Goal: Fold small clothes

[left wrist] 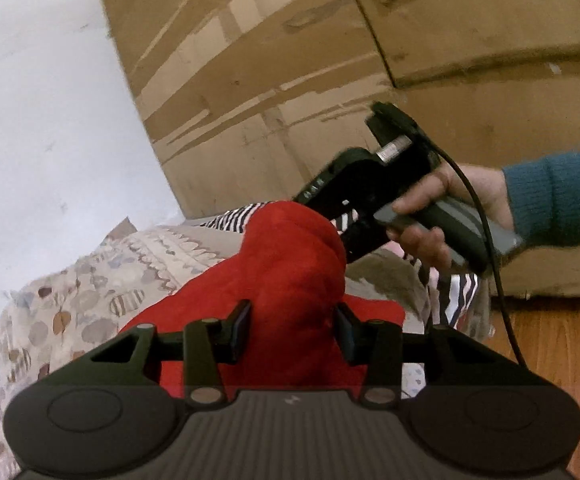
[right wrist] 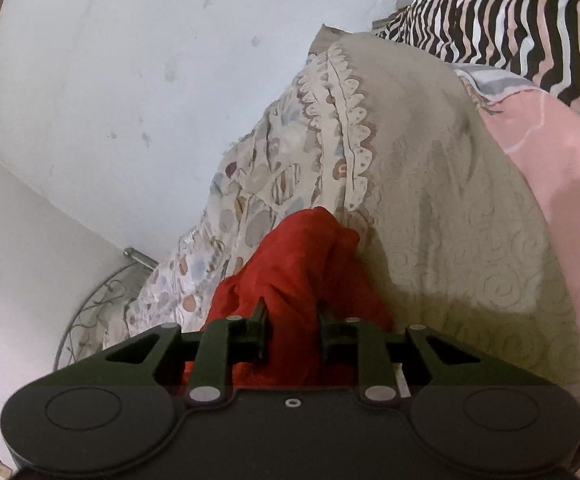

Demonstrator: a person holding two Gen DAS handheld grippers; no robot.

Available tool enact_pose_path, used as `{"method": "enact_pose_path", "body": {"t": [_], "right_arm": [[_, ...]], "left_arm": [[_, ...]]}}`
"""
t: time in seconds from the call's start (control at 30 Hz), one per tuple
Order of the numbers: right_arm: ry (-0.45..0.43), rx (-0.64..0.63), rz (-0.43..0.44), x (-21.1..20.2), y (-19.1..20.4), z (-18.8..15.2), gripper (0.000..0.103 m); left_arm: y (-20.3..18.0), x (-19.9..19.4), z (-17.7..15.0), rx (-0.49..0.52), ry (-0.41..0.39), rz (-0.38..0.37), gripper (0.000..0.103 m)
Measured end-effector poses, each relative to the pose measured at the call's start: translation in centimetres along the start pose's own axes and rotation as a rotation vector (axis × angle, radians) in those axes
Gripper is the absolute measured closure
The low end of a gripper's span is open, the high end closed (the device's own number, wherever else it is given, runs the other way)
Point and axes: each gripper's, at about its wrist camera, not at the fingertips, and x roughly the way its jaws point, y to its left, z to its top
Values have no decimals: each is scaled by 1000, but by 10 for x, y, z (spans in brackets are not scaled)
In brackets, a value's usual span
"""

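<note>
Claws [left wrist: 294, 330] [right wrist: 293, 330] gripping red garment [left wrist: 290, 264], ends hidden

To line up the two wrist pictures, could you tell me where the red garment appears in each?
Left wrist: red garment at lower centre, bunched between the left gripper fingers.
Right wrist: lower centre too, between the right gripper fingers.
Shared landmark: the zebra-striped cloth behind the garment.
</note>
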Motion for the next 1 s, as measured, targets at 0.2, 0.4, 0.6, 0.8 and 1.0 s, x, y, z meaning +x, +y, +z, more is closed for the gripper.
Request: {"method": "enact_pose_path", "body": {"t": [0.2, 0.4, 0.6, 0.8, 1.0], "right_arm": [[-7, -85, -46, 3, 19, -2, 75], [-11, -75, -66, -1, 22, -6, 75], [-15, -116, -108, -2, 33, -7, 74], [-27, -147, -164, -5, 42, -9, 66], [-122, -276, -231, -35, 84, -21, 32]], "left_arm": [[48, -30, -8, -384, -78, -64, 13], [62, -53, -23, -524, -91, 8, 1], [113, -43, -60, -1068, -48, 94, 1], [127, -15, -90, -1260, 87, 113, 1], [112, -16, -97, -1246, 44, 145, 1]]}}
